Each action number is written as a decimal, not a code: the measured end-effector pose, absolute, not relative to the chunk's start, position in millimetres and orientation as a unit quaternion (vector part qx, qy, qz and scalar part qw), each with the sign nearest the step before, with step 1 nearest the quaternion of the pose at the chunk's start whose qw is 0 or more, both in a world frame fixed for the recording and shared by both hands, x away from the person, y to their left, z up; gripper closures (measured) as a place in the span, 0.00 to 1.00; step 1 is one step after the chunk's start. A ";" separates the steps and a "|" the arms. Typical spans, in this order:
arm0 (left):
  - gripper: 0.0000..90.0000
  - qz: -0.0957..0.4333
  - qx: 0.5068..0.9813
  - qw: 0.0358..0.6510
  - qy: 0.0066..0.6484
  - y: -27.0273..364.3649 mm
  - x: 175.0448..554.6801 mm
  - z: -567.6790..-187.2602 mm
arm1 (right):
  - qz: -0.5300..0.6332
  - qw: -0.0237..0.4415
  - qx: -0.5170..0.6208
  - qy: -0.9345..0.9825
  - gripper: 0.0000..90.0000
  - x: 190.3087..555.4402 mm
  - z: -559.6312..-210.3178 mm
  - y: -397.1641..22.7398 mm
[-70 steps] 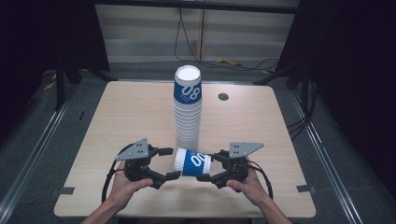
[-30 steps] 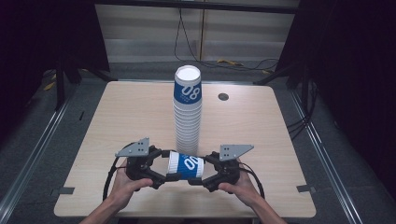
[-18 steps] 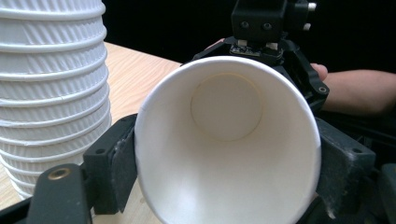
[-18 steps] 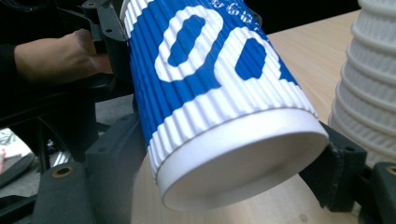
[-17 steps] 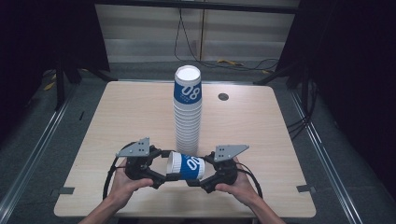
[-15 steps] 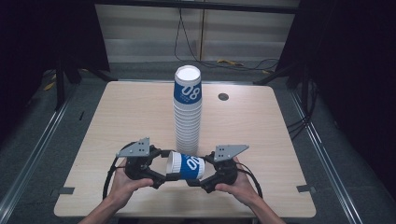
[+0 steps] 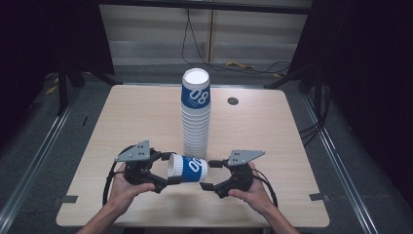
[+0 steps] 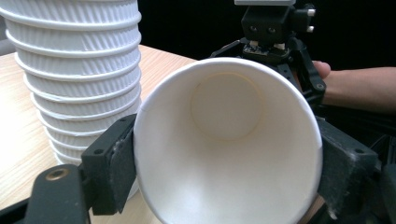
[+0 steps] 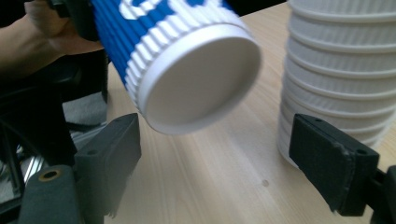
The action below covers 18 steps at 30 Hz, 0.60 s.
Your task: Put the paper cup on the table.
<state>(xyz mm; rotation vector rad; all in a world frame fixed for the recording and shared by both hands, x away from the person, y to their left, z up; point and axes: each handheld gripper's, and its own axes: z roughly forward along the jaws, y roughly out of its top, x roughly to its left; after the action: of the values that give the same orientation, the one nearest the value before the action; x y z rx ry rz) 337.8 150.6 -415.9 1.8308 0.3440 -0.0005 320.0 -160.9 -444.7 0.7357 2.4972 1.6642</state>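
Observation:
A blue and white ribbed paper cup point(image 7: 187, 168) lies on its side in the air near the table's front edge, between the two grippers. My left gripper point(image 7: 170, 168) is shut on its rim end. In the left gripper view both pads press the cup point(image 8: 229, 140) from either side, within my left gripper point(image 8: 229, 172). My right gripper point(image 7: 211, 174) has just been opening. In the right gripper view its jaws stand wide at my right gripper point(image 9: 219, 158), and the cup's base point(image 9: 187, 60) hangs just ahead of the tips, touching neither pad.
A tall stack of the same cups point(image 7: 196, 117) stands mid-table just behind the held cup, close to both grippers point(image 8: 74, 70) point(image 9: 341, 56). A small dark disc point(image 7: 233, 101) sits at the back of the wooden table point(image 7: 263, 131).
The cup first shifted left into the left gripper's jaws. The right gripper's jaws then spread off the cup's base, while the left gripper keeps hold of the rim end.

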 end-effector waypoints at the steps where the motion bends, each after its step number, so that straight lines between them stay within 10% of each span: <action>1: 0.22 -0.001 0.791 0.592 0.155 152.0 339.9 -416.5 | 0.534 0.030 0.243 0.809 0.19 320.3 -446.0 -164.1; 18: 0.22 0.012 0.820 0.544 0.178 168.6 346.5 -419.8 | 0.518 0.096 0.313 0.791 0.19 315.9 -446.4 -205.0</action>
<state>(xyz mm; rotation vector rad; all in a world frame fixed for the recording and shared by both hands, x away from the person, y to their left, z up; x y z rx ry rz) 346.5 168.6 -419.8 1.9466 0.4226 0.0275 315.9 -205.0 -446.4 0.9276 2.3428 1.5339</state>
